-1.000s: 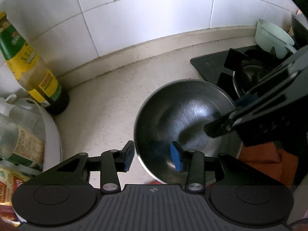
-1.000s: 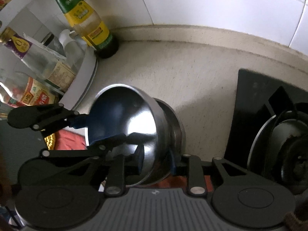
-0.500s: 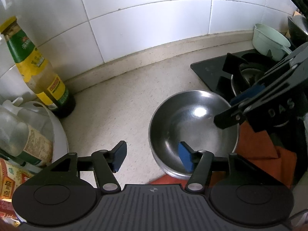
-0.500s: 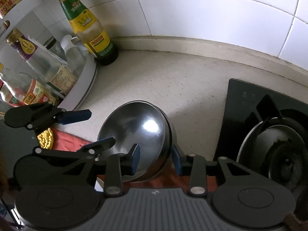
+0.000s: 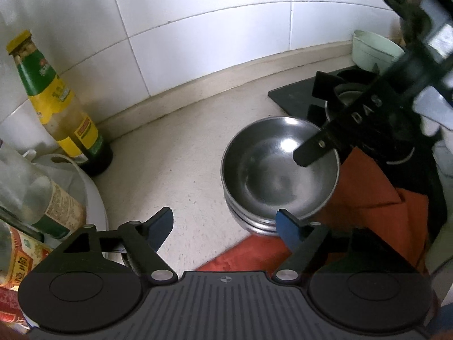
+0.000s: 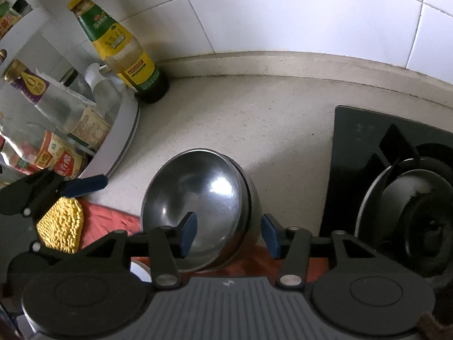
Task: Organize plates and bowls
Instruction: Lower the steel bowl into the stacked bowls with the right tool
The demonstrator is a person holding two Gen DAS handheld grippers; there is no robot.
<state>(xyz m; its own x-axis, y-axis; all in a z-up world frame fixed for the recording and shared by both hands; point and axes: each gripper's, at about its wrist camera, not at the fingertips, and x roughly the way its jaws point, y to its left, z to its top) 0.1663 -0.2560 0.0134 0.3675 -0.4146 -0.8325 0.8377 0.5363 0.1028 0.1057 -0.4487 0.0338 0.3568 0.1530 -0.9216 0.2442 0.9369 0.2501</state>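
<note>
A stack of steel bowls (image 5: 279, 170) stands on the beige counter, partly on a red cloth (image 5: 365, 195); it also shows in the right wrist view (image 6: 198, 209). My left gripper (image 5: 225, 226) is open and empty, above and just in front of the stack. My right gripper (image 6: 228, 233) is open and empty, its fingers either side of the stack's near rim, above it. In the left wrist view the right gripper's finger (image 5: 317, 148) hangs over the top bowl.
A gas hob (image 6: 396, 175) with a burner lies right of the bowls. A sauce bottle (image 6: 124, 53) stands against the tiled wall. A white rack (image 6: 119, 138) with several bottles is at the left. A yellow scrubber (image 6: 62, 223) lies on the cloth. A pale green bowl (image 5: 373, 51) sits behind the hob.
The top bowl, tilted in the right gripper a second ago, now rests in the stack. Both grippers have opened wider and drawn back and up from the bowls.
</note>
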